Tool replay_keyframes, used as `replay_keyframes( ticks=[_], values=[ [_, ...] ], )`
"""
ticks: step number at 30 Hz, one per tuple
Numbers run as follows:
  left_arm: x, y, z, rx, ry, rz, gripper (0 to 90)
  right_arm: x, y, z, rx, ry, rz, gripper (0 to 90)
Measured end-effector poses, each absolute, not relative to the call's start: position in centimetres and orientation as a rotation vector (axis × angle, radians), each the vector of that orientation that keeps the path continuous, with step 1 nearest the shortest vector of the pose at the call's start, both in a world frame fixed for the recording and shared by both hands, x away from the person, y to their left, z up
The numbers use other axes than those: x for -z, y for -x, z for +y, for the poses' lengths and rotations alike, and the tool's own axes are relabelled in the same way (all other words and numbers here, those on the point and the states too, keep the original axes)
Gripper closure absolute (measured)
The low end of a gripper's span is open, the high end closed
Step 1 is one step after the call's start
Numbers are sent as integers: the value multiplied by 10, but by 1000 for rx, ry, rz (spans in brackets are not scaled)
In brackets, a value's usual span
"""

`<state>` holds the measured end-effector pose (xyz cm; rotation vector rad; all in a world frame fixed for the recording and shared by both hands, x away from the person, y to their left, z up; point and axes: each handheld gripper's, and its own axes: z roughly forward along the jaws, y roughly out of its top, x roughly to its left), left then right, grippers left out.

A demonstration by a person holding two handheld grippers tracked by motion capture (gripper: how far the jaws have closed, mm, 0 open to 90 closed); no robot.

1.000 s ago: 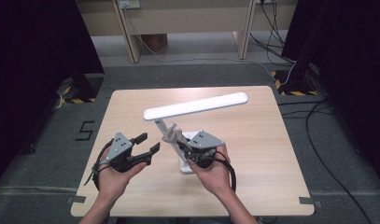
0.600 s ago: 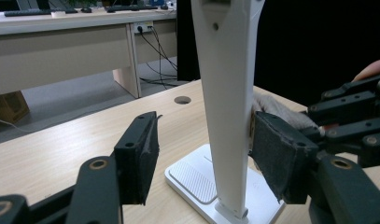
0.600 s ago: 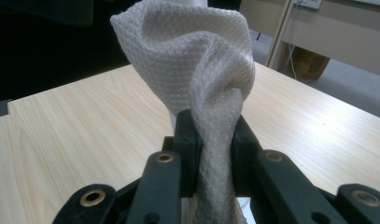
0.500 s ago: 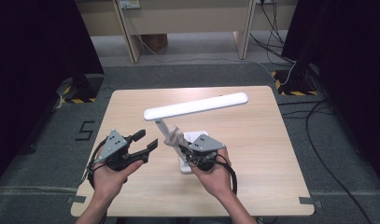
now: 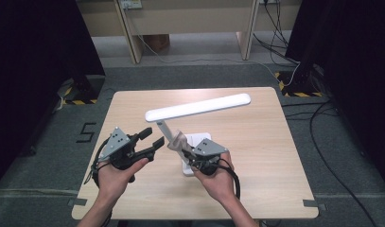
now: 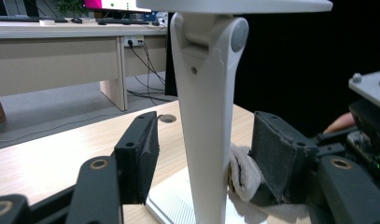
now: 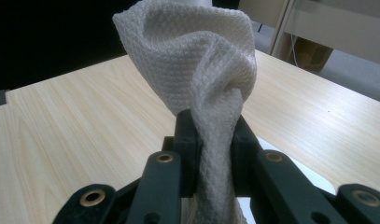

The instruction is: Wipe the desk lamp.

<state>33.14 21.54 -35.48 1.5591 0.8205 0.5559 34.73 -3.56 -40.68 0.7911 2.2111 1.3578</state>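
A white desk lamp stands mid-table with a long head (image 5: 198, 107), a slanted stem (image 5: 165, 134) and a flat base (image 5: 199, 140). My right gripper (image 5: 188, 151) is shut on a white waffle-weave cloth (image 5: 177, 142), which bunches above the jaws in the right gripper view (image 7: 197, 60) and rests against the stem's lower part. My left gripper (image 5: 154, 138) is open, just left of the stem. In the left gripper view the stem (image 6: 206, 140) rises between its open pads (image 6: 138, 154) without touching them, and the cloth (image 6: 243, 172) lies by the right pad.
The light wooden table (image 5: 256, 156) has bare surface to the right and at the back. Grey carpet surrounds it, with cables (image 5: 332, 156) on the floor at the right and desk legs (image 5: 133, 38) behind.
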Motion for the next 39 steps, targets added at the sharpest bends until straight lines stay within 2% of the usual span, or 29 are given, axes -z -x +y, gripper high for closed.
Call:
replay_keyframes(
  ticks=[20, 39],
  values=[
    [361, -353, 193, -540, -1511, 847, 438, 413, -347, -37, -1344, -804, 2225, 777],
    [357, -354, 183, -612, -1503, 868, 587, 421, -350, -38, -1325, -812, 2250, 777]
  ],
)
